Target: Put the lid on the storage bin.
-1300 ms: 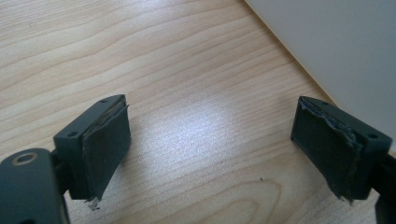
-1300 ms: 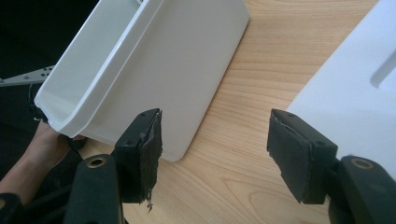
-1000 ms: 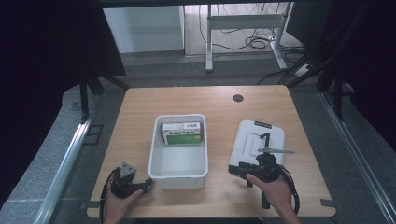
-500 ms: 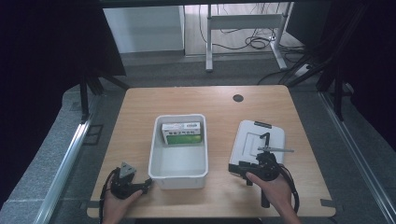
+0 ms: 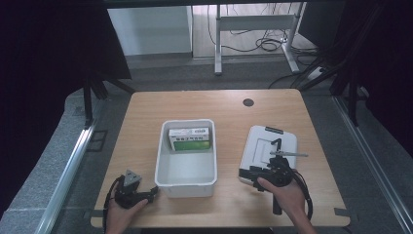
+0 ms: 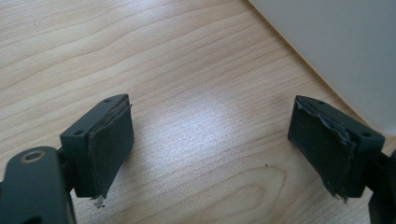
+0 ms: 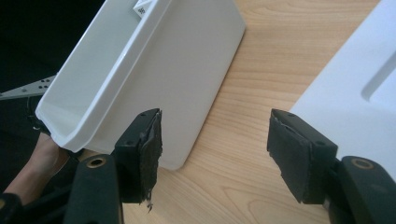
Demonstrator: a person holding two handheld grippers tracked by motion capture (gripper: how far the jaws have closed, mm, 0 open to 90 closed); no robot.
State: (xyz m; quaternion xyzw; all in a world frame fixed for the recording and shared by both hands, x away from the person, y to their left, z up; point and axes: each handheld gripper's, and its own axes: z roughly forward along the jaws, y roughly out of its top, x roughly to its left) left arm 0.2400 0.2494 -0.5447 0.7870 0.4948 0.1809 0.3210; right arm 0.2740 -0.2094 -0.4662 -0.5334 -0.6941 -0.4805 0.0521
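Observation:
A white plastic bin (image 5: 185,173) stands mid-table and holds a green-and-white box (image 5: 190,138) at its far end. A flat white lid (image 5: 269,151) lies to its right. My left gripper (image 5: 152,191) rests on the table at the bin's near left corner, open, with bare wood between its pads (image 6: 112,144) and the bin's wall (image 6: 336,51) at the right. My right gripper (image 5: 246,174) sits at the lid's near left corner, open; between its fingers (image 7: 149,149) lies wood, with the bin (image 7: 154,65) to the left and the lid (image 7: 355,88) to the right.
The wooden table (image 5: 219,105) has a round cable hole (image 5: 248,102) at the back. A person's hands (image 5: 287,195) hold both grippers near the front edge. Metal rails and table legs stand on the floor beyond.

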